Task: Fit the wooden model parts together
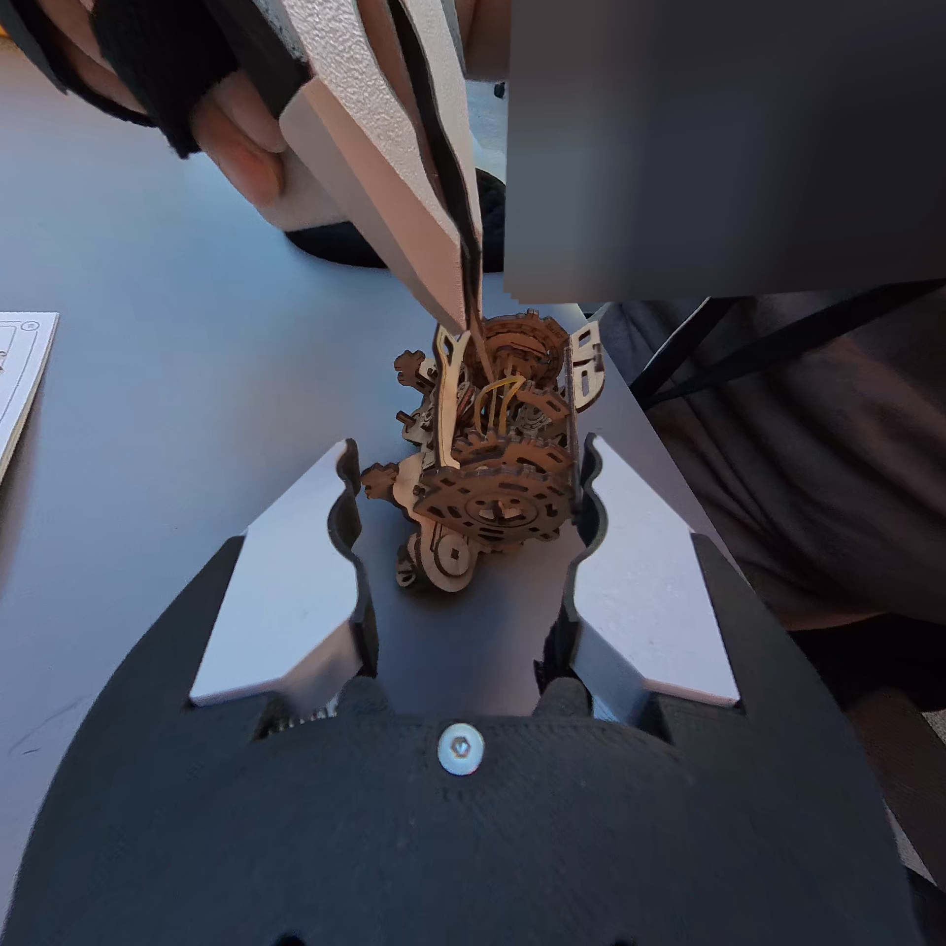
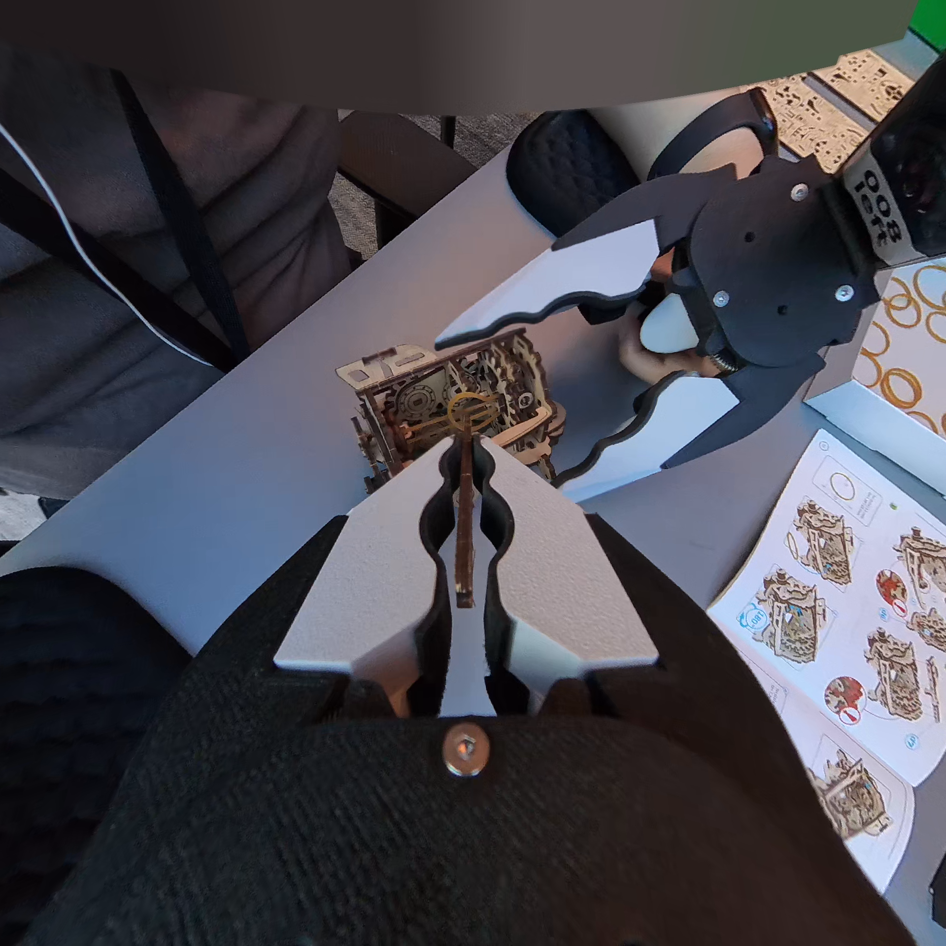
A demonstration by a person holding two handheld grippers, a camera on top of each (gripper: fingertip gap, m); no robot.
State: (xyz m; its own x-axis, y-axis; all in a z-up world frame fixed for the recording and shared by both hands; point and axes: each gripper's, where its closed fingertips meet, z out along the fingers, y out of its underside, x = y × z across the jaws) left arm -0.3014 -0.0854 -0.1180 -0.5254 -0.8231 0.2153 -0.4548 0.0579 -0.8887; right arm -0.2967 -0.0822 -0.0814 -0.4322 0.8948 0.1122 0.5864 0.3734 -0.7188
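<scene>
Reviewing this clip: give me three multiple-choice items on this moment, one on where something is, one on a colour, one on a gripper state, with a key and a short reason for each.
1. Where does the instruction booklet lie in the right wrist view?
A. On the table, right of the wooden model
B. Under the model
C. On the person's lap

2. What colour is the rubber band looped in the wooden model?
A. Blue
B. Yellow
C. Black

3. How does the right gripper stand?
A. Wide open above the model
B. Shut on nothing
C. Shut on a thin wooden stick

Key: 1 A, the open pages lie flat on the grey table to the right of the model. 2 B, the loop is yellow against the brown wood. 3 C, the wooden stick runs between the closed fingers, its tip at the band; the left gripper is open around the model.
</scene>
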